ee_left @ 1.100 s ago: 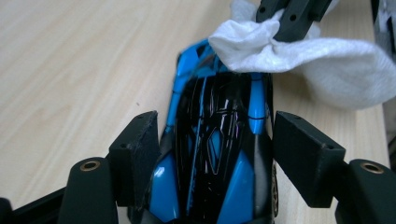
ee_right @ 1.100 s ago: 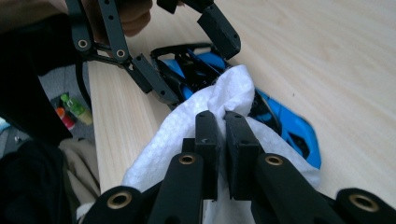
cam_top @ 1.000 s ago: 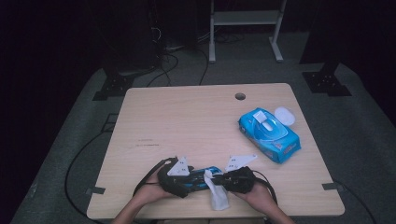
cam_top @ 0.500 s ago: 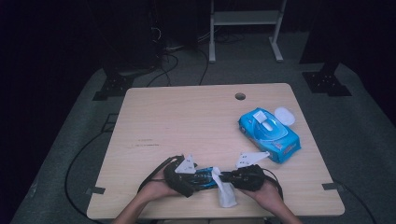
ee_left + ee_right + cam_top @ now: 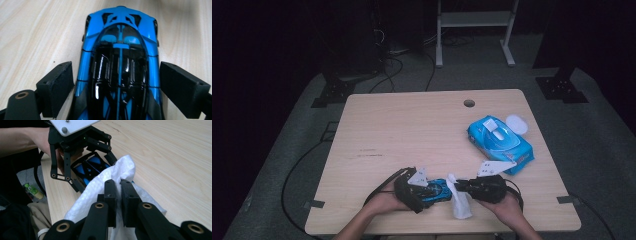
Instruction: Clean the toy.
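On the pale wooden counter (image 5: 412, 130), the left gripper (image 5: 117, 82), jaws just spread, straddles the blue toy car (image 5: 120, 62) without pressing, while the right gripper (image 5: 119, 187) alongside pinches a white wet wipe (image 5: 120, 170), likely for cleaning it.

Legible text: none you can read | wipes pack (image 5: 501, 140): print on the blue wrapper too small to make out | toy car (image 5: 120, 65): bare of lettering, numbers or badge | worktop (image 5: 412, 125): unmarked
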Demonstrator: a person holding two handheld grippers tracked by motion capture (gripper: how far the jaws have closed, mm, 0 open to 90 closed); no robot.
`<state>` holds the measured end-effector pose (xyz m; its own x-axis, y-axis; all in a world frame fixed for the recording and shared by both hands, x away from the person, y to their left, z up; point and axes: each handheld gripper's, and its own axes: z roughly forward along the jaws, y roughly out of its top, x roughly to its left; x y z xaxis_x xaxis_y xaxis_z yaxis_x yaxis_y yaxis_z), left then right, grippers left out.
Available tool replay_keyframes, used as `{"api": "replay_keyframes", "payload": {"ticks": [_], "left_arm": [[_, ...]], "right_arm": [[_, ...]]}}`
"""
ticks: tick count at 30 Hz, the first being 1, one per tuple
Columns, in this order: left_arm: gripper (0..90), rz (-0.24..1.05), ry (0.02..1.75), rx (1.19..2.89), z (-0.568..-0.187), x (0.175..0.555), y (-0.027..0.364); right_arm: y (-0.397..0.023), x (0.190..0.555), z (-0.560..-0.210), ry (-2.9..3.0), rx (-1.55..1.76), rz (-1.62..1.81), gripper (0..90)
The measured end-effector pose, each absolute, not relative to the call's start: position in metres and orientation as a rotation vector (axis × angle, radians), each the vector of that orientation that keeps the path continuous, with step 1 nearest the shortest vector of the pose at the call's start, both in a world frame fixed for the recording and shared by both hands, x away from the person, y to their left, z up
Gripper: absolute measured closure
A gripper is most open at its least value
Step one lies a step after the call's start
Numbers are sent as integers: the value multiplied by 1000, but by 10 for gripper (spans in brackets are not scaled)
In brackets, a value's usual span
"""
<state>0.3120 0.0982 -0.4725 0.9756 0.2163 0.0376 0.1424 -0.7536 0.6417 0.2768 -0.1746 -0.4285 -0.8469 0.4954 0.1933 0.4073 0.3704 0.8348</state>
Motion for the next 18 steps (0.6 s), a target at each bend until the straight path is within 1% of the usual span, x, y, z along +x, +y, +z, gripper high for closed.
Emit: {"api": "replay_keyframes", "payload": {"ticks": [2,5,10,12,18], "left_arm": [[148,119,252,2435,-472,312,100],[251,107,252,2427,-471,314,102],[248,102,255,2467,-468,316,95],[185,105,270,2479,-468,317,91],[180,102,267,2491,-468,318,85]], "right_arm": [[-175,277,-428,2524,835,1499,832],[-175,277,-429,2522,835,1499,832],[-175,280,-431,2520,856,1497,832],[-176,281,-431,2519,859,1494,832],[-178,281,-433,2514,867,1497,832]]}}
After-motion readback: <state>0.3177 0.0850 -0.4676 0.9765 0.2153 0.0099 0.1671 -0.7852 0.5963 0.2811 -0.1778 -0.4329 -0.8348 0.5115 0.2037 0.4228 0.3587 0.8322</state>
